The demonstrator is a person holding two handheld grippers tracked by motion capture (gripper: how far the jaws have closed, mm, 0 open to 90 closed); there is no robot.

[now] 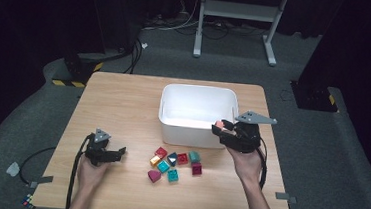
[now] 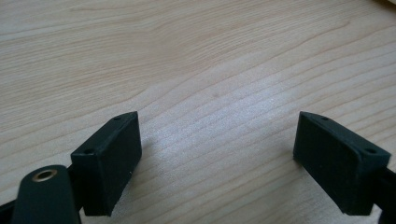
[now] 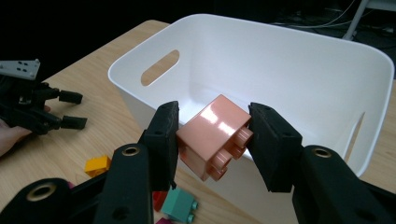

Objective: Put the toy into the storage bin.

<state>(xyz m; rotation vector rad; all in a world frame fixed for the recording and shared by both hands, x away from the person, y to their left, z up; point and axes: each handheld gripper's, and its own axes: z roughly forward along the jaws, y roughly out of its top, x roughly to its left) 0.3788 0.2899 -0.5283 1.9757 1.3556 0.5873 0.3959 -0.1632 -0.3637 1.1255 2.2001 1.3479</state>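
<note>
1. From my station I saw a light wooden table [image 1: 123, 104] standing on a grey carpeted floor [image 1: 236, 68]; everything below is placed from that table.
2. Beyond its far edge stood a white metal frame [image 1: 238, 11] on two feet, with loose cables [image 1: 179, 26] trailing on the carpet beside it.
3. Past its far left corner sat a dark base with yellow-black hazard tape [image 1: 77, 83], and a similar dark base [image 1: 314, 97] sat off its far right corner.
4. Black curtains [image 1: 35, 12] closed off the room behind, leaving the surroundings dim while the tabletop was brightly lit.
5. Strips of grey tape [image 1: 285, 196] lay on the carpet near its front right corner.
</note>
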